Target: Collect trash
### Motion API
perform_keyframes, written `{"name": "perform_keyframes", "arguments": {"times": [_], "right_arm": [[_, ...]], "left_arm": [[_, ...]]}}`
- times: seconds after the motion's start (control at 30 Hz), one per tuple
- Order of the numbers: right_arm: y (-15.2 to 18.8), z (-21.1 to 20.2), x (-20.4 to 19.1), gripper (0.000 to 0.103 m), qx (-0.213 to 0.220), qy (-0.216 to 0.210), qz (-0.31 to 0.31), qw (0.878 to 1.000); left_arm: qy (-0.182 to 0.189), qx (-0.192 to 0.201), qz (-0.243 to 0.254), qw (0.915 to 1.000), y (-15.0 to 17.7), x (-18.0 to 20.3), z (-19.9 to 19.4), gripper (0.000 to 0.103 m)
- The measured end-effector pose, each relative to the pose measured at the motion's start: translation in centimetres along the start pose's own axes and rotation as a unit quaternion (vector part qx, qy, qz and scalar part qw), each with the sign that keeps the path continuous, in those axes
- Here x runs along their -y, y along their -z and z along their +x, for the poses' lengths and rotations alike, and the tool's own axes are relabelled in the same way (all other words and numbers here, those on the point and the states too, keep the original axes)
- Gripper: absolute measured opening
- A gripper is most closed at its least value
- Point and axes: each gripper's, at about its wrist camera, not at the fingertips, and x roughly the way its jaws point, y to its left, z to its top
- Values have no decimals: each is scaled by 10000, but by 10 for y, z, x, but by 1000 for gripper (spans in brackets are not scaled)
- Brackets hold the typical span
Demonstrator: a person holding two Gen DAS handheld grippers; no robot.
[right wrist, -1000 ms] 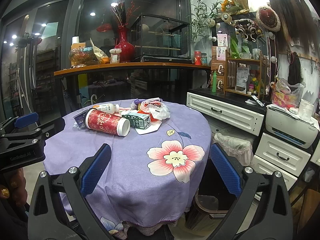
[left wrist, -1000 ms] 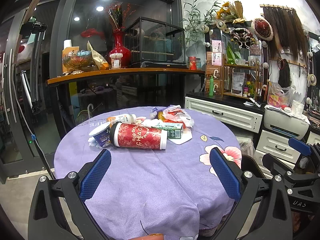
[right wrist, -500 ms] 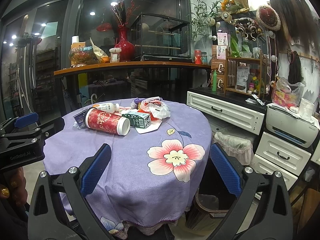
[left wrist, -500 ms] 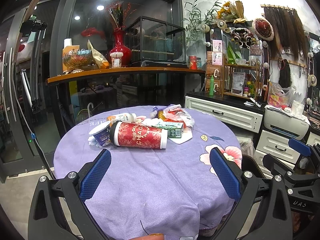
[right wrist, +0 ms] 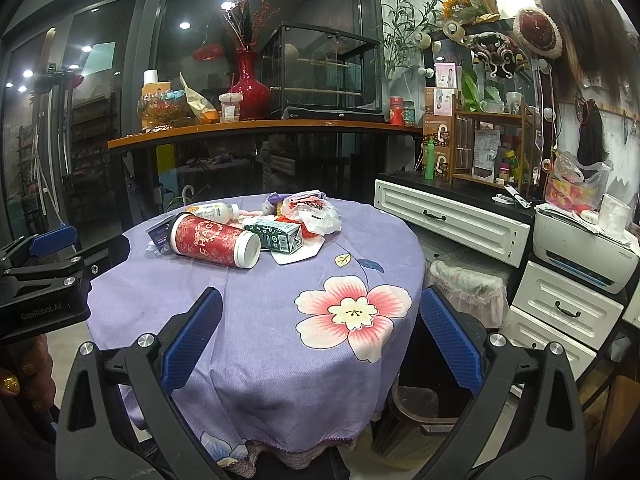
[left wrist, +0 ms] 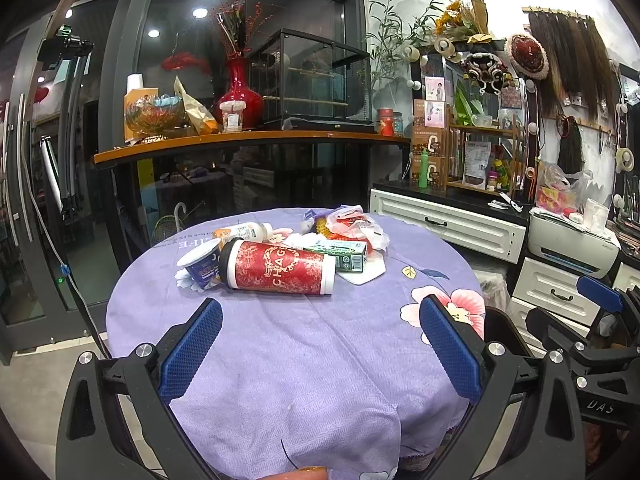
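Observation:
A pile of trash lies at the far side of a round table with a purple flowered cloth [left wrist: 304,344]. A red paper cup [left wrist: 278,267] lies on its side, also in the right wrist view [right wrist: 214,241]. Beside it are a blue yogurt cup [left wrist: 200,264], a green carton [left wrist: 340,254], a white bottle [left wrist: 242,232] and crumpled plastic wrappers [left wrist: 354,226]. My left gripper [left wrist: 320,346] is open and empty, short of the red cup. My right gripper [right wrist: 320,340] is open and empty over the near right part of the table.
A dark bin [right wrist: 420,416] stands on the floor right of the table. White drawers [right wrist: 452,216] and a printer [right wrist: 584,248] line the right wall. A wooden counter [left wrist: 248,140] with a red vase [left wrist: 240,96] runs behind the table.

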Motion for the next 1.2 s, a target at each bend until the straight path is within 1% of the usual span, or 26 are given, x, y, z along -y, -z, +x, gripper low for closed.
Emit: {"name": "perform_keyframes", "arguments": {"times": [0.23,0.4,0.53,0.67,0.73,0.8,0.9,1.07,1.2], "right_arm": [[5,6,1,98,-41,-5,-1,10000],[7,9,1,98,-92,-21,-19,10000],[7,21,2,98,-278,-171,-107,9994],[8,50,7,98,-708,-535,-69,9960],[8,67,7,98,-910,-705,-101,9933],[7,86,5,98,-1186,-970,-166,9881],[5,114,-3,98,-1516,-1392,-282,9782],[-7,156,-27,98,-1744,-1909,-605,9641],[-25,190,-55,98,-1850,-2285,-957,9510]], "left_arm": [[0,-7,-1,10000,0,0,0,98],[4,-62,2,10000,7,0,5,98],[49,-208,0,9998,10,-4,13,98],[229,-453,-63,9987,14,-12,26,98],[223,-598,-33,9980,16,-16,34,98],[241,-823,0,9963,21,-23,45,98],[254,-1104,-133,9935,23,-37,59,98],[228,-1479,-451,9877,21,-73,84,98],[54,-1586,-582,9856,17,-102,98,98]]}}
